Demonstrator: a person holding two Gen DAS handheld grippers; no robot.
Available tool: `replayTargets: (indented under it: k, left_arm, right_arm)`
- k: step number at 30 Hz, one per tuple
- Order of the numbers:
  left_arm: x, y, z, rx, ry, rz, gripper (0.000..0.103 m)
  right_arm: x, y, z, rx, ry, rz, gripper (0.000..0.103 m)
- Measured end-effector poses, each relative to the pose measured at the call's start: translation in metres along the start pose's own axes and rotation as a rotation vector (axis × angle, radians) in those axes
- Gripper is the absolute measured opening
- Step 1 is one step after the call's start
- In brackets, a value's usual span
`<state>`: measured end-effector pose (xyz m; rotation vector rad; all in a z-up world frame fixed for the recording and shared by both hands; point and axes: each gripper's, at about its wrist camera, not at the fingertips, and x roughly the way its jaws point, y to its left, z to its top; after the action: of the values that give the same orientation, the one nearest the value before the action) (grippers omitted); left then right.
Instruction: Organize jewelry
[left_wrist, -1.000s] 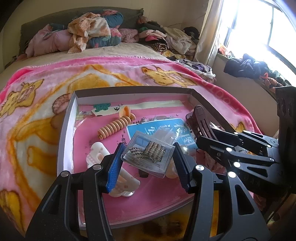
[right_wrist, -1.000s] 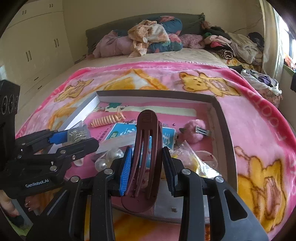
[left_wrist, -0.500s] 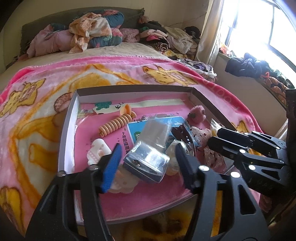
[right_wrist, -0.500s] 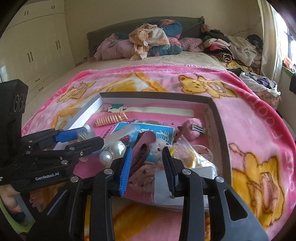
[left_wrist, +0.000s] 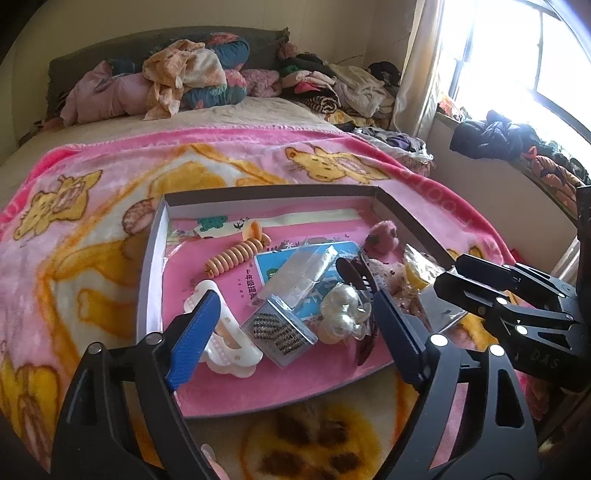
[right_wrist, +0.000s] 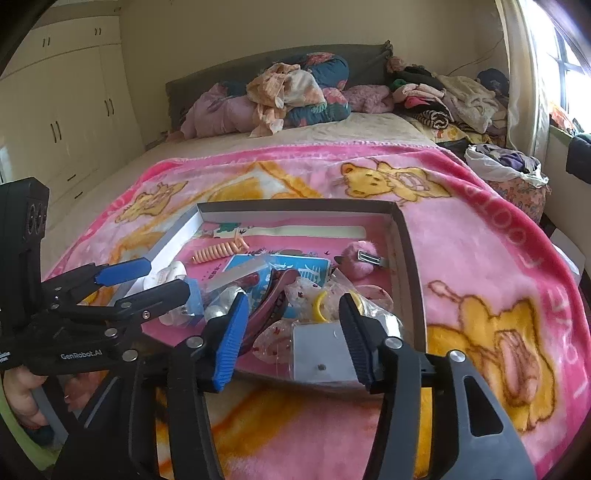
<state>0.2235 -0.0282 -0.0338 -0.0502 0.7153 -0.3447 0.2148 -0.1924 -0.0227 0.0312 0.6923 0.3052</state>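
The left hand-held gripper (left_wrist: 291, 326) is seen low in the left wrist view with its jaws opening; a small clear box of studded jewelry (left_wrist: 279, 334) lies flat between them, touched by neither pad. The right hand-held gripper (right_wrist: 291, 332) is likewise opening in the lower middle of the right wrist view, with nothing pressed between its pads; a dark maroon hair claw (right_wrist: 271, 299) lies just above its blue finger. Both pieces rest in the shallow cardboard tray (left_wrist: 149, 258), which is set on the pink blanket (left_wrist: 92, 206) of the bed. A release step is judged to be in hand. For the next move, the hand-held grippers would need to be lifted clear and another loose piece chosen, perhaps the white hair claw (left_wrist: 227, 343) at lower left.
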Motion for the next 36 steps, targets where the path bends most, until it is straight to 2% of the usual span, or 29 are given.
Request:
replayTargets:
  k: [10, 24, 36]
  left_arm:
    - [-0.021, -0.010, -0.002, 0.012, -0.030, 0.020, 0.090]
    - [-0.037, -0.015, -0.008, 0.004, -0.050, 0.048, 0.091]
    - [-0.053, -0.016, -0.018, -0.009, -0.085, 0.073, 0.091]
  right_arm:
    - [-0.025, -0.002, -0.010, 0.017, -0.033, -0.010, 0.067]
    - [-0.047, -0.008, -0.022, 0.062, -0.063, -0.026, 0.087]
    - [-0.063, -0.007, -0.032, 0.071, -0.107, -0.038, 0.095]
